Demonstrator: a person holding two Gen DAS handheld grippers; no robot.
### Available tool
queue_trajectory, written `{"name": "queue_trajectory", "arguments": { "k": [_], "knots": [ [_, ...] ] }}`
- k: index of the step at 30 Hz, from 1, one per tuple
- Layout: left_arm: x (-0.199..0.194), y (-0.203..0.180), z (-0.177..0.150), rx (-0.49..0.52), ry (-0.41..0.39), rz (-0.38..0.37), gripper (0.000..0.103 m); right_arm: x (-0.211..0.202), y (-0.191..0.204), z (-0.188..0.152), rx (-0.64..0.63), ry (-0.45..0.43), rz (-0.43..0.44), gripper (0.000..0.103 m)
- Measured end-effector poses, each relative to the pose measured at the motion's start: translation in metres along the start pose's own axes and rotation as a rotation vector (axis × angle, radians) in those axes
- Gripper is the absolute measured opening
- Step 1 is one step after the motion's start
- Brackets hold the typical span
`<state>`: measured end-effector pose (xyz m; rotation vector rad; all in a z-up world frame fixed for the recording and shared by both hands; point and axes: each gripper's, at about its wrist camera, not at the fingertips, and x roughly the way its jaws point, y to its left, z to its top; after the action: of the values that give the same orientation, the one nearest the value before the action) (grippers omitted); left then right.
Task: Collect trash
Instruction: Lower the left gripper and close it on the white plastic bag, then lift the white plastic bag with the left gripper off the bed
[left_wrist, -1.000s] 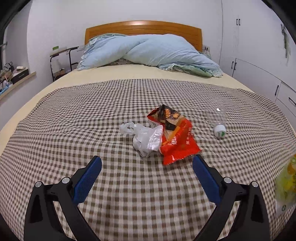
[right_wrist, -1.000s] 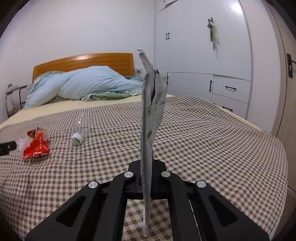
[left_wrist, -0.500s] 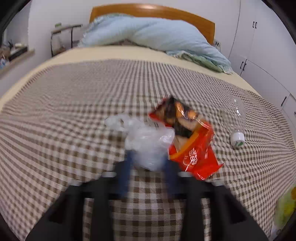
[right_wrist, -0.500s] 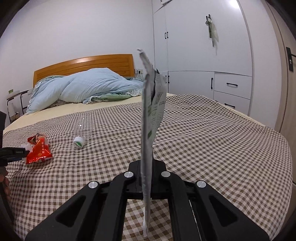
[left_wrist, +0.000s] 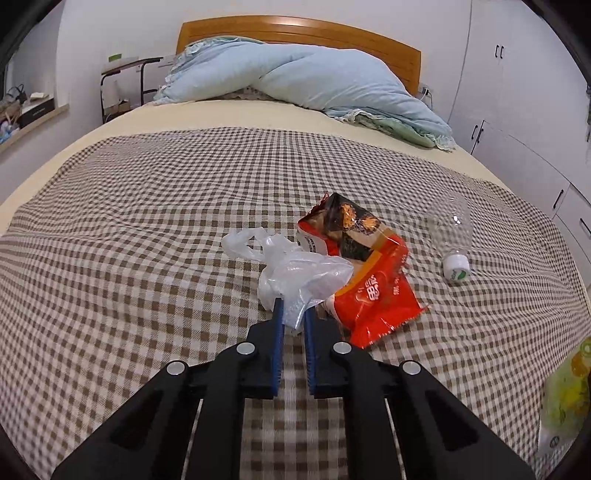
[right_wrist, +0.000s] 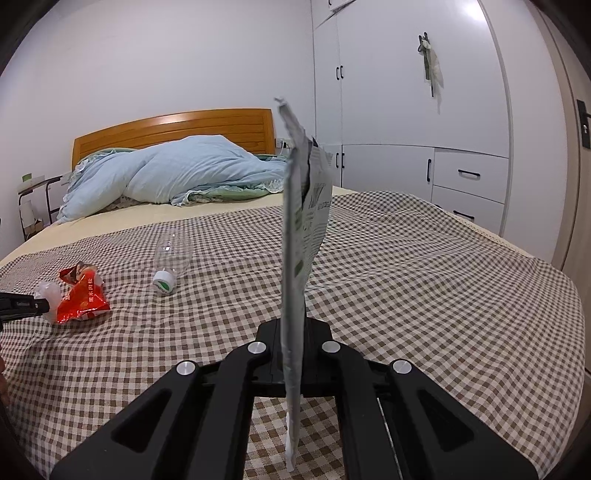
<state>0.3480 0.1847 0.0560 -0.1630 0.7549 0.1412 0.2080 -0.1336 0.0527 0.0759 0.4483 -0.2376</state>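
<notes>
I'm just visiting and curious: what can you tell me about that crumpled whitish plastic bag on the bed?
The plastic bag is thin, see-through white film, crumpled into a loose heap with a handle loop lying out to its left. It rests on the checked bedspread, its right edge against and partly over the red snack wrapper. The left claw is closing on its near end, with film between the blue pads.

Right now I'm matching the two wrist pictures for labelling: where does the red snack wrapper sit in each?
Left wrist view: the red snack wrapper lies just right of centre, beside the clear plastic bag.
Right wrist view: the wrapper is far left, low on the checked bedspread.
Shared landmark: the empty plastic bottle, lying right of the wrapper in both.
</notes>
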Motion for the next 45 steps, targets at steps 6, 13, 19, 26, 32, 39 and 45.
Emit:
{"name": "queue_trajectory", "arguments": {
  "k": [6, 13, 19, 26, 32, 39, 45],
  "knots": [
    [-0.025, -0.005, -0.007, 0.031, -0.014, 0.004, 0.007, -0.005, 0.000, 0.000, -0.001, -0.017, 0.008, 0.002],
    [-0.049, -0.016, -0.010, 0.071, -0.033, -0.013, 0.007, -0.007, -0.004, 0.002, 0.013, -0.025, 0.020, 0.002],
    [-0.070, -0.025, -0.016, 0.093, -0.040, -0.028, 0.007, -0.013, -0.007, 0.003, 0.023, -0.042, 0.039, 0.002],
    [-0.089, -0.030, -0.024, 0.111, -0.041, -0.031, 0.007, -0.016, -0.009, 0.004, 0.033, -0.050, 0.067, 0.002],
    [-0.108, -0.032, -0.031, 0.115, -0.050, -0.027, 0.007, -0.025, -0.012, 0.005, 0.043, -0.091, 0.092, 0.002],
    [-0.128, -0.033, -0.051, 0.120, -0.054, -0.032, 0.007, -0.034, -0.011, 0.007, 0.026, -0.109, 0.101, 0.002],
    [-0.156, -0.026, -0.074, 0.096, -0.089, -0.035, 0.007, -0.047, -0.009, 0.008, -0.004, -0.125, 0.118, 0.002]
  ]
}}
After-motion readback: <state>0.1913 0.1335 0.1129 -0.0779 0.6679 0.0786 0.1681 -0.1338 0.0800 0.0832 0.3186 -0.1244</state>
